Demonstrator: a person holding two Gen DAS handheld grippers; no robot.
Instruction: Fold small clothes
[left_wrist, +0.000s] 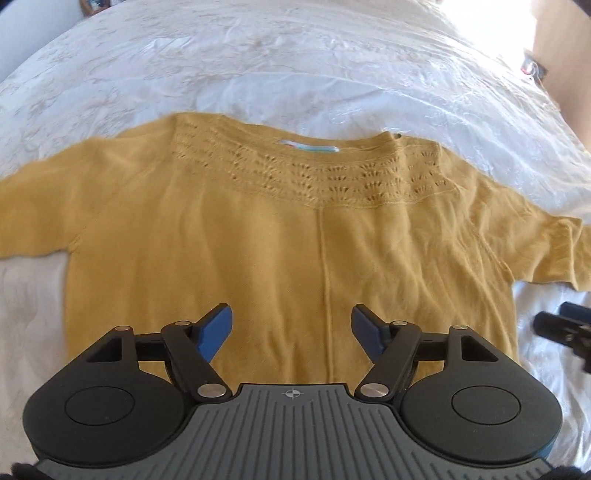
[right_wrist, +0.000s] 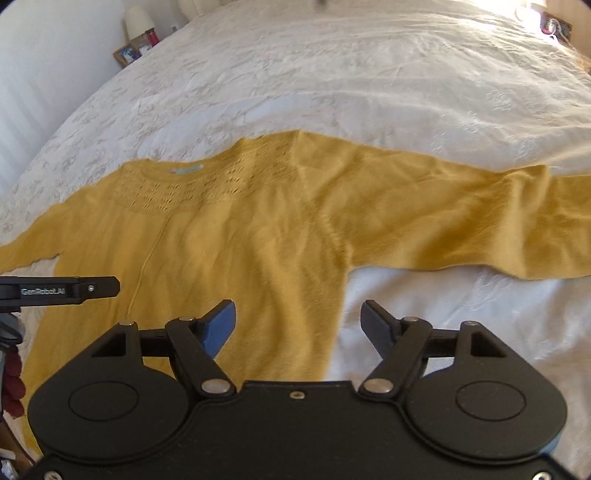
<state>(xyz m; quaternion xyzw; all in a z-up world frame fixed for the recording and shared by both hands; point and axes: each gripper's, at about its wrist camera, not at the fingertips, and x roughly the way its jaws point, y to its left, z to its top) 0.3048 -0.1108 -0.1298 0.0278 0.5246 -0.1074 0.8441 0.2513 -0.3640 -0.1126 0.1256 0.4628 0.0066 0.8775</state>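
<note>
A mustard-yellow knit sweater (left_wrist: 258, 240) lies flat on the white bedspread (left_wrist: 295, 66), neckline away from me, both sleeves spread out sideways. My left gripper (left_wrist: 291, 328) is open and empty, hovering over the sweater's lower body near the centre seam. My right gripper (right_wrist: 297, 325) is open and empty over the sweater's (right_wrist: 240, 240) lower right edge, below the right sleeve (right_wrist: 480, 229). The left gripper's arm (right_wrist: 59, 290) shows at the left of the right wrist view, and part of the right gripper (left_wrist: 565, 328) shows at the right edge of the left wrist view.
The bed (right_wrist: 332, 74) stretches far beyond the sweater. A nightstand with a lamp (right_wrist: 138, 22) and picture frame (right_wrist: 127, 55) stands at the far left. Small objects (right_wrist: 554, 24) sit at the far right corner.
</note>
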